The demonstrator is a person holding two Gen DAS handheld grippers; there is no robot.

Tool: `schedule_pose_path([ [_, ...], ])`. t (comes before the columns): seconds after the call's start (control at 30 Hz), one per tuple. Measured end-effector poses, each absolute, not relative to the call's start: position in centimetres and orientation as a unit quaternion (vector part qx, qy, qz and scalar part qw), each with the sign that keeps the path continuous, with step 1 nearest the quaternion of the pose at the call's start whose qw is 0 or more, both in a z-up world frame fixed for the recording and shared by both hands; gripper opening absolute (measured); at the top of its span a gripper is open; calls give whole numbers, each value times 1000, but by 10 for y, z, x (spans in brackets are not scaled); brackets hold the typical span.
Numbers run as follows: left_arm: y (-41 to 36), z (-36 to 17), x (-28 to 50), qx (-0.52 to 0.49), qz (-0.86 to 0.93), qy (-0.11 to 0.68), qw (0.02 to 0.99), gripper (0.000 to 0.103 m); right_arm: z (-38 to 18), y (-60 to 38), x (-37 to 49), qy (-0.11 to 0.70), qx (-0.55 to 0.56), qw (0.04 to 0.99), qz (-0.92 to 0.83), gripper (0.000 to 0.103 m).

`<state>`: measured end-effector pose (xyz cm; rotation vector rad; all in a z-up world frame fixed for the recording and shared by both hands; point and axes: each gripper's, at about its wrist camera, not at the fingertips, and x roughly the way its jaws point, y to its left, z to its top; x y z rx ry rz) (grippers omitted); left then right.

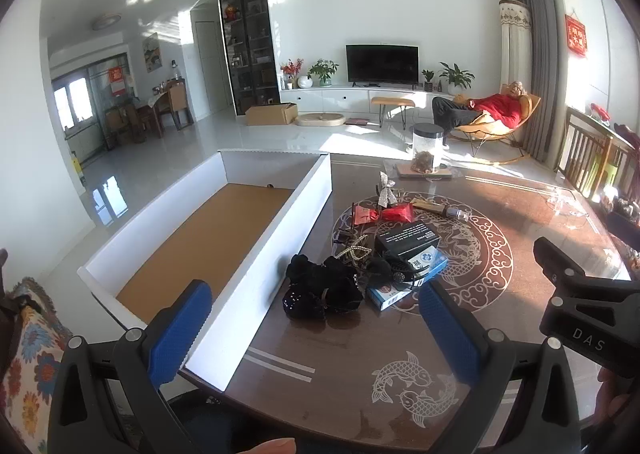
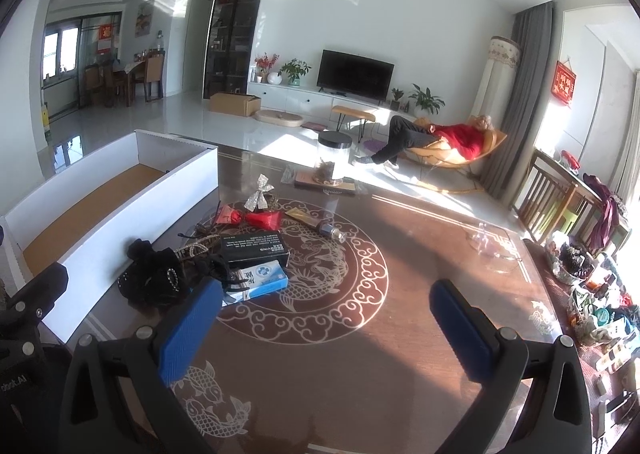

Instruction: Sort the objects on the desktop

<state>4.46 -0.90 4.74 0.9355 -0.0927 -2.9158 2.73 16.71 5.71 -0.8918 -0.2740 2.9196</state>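
Dark brown wood with a pale dragon and fish pattern makes the surface [image 2: 420, 238], and the things to sort lie in a small heap on its left part. The heap is just beside the long white box [image 1: 256, 254], which stands on the left edge of the surface and shows a bare brown bottom.

Nearest to the cameras in the heap is a black fabric hair piece [image 1: 320, 290] with small shiny stones. Behind it lies a black carton [image 1: 406, 242] with white print, resting partly on a blue and white carton [image 1: 408, 282]. Pearl-like hair clips [image 1: 354, 252] are tangled between the fabric and the cartons. Farther back are red packets [image 1: 384, 213], a silver bow [image 1: 386, 191] and a gold tube [image 1: 438, 209] with a silver cap. Well apart from the heap, at the far edge, a clear jar [image 2: 334, 157] with a black lid stands on a flat board.

The left tongs [image 1: 316, 330] hang above the near edge of the surface with the blue pads wide apart, and nothing is between them; one pad is in front of the box wall. The right tongs [image 2: 324, 330] are also wide apart and hold nothing, above the bare middle of the surface, to the right of the heap.
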Motion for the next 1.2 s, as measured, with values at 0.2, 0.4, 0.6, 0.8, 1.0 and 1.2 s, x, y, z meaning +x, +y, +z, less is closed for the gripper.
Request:
schedule_pose_path([
  [0.2, -14, 56, 61, 295, -955, -19, 16, 103, 73, 163, 53, -98, -278, 49, 954, 103],
  [0.4, -33, 55, 66, 303, -953, 10, -9, 103, 83, 154, 68, -104, -280, 60, 952, 103],
  [0.6, -50, 51, 66, 320, -947, 12, -25, 103, 83, 136, 73, -111, -287, 58, 950, 103],
  [0.8, -74, 38, 79, 353, -934, -35, -33, 103, 66, 145, 83, -89, -309, 74, 944, 103],
  [1.0, -78, 21, 92, 371, -926, -27, -64, 103, 43, 151, 96, -72, -339, 60, 936, 103],
  [1.2, -26, -22, 64, 441, -889, -3, -120, 103, 40, 172, 104, -88, -326, 41, 940, 103],
])
